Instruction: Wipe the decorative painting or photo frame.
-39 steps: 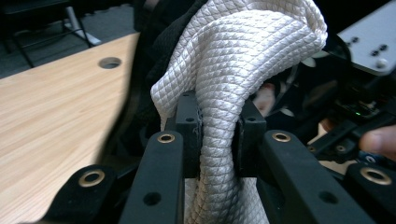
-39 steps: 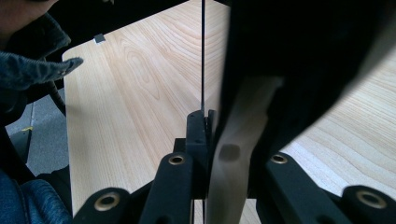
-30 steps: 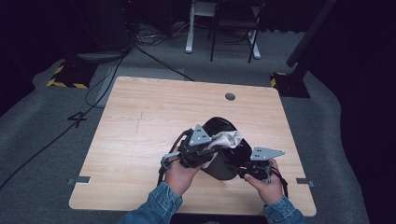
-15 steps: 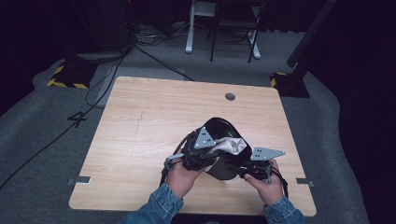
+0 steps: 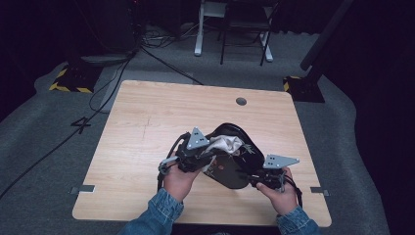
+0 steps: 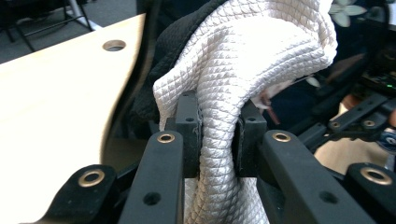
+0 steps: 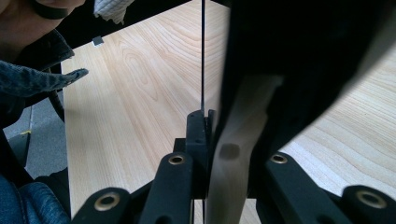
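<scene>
A light wooden table (image 5: 147, 127) fills the middle of the high view, with a small round hole (image 5: 241, 101) near its far edge. At the left, a hand in a denim sleeve (image 5: 155, 215) holds the left gripper (image 5: 205, 155), whose jaws are closed tight on a fold of white quilted cloth (image 5: 226, 145) — in the left gripper view the cloth (image 6: 243, 79) is pinched between the two black jaws and billows upward above them. The cloth sits at the mouth of a black bag with a pale flower print (image 5: 235, 161), which lies on the near right part of the table, between the two hands. At the right, the other hand holds the right gripper (image 5: 258, 182) against the bag's near edge; in the right gripper view its jaws are nearly together, clamping a thin edge of the black bag (image 7: 299, 56) — a pale strip of it runs down between them, with the wood grain of the table beyond.
</scene>
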A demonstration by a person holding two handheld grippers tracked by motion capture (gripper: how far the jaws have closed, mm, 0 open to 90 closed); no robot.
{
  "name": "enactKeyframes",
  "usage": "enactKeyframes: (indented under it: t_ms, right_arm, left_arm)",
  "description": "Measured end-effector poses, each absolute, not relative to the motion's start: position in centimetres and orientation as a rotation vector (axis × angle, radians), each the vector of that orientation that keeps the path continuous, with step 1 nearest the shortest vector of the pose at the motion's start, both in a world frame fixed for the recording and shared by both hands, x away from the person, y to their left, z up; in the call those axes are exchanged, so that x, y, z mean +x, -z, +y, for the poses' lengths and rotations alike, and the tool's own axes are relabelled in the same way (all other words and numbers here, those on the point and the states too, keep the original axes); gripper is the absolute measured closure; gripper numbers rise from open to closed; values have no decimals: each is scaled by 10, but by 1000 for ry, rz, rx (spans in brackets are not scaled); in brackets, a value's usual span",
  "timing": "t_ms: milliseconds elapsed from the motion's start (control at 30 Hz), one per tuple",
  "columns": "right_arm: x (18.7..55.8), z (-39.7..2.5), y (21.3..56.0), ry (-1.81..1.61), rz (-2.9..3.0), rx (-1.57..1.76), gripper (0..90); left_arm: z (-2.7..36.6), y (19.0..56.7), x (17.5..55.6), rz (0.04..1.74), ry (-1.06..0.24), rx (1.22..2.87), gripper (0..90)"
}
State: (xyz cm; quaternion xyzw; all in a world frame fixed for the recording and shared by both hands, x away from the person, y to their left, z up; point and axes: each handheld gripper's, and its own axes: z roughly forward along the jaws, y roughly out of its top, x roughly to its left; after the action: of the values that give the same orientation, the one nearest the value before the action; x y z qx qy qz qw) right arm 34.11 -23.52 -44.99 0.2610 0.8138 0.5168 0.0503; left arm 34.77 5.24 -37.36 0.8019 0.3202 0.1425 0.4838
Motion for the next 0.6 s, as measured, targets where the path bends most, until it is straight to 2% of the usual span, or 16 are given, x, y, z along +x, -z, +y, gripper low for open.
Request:
enactKeyframes:
  t_ms: [333,400,600]
  right_arm:
    - [341,-235,450,-1573,2479,792,802]
    - [341,-235,450,-1574,2478,791,801]
    - [341,-235,450,-1568,2481,793,801]
  left_arm:
    - [76,377,356,863,-378,1911,764]
    - [80,378,358,878,-345,1895,765]
    - [70,378,354,845,-336,1916,765]
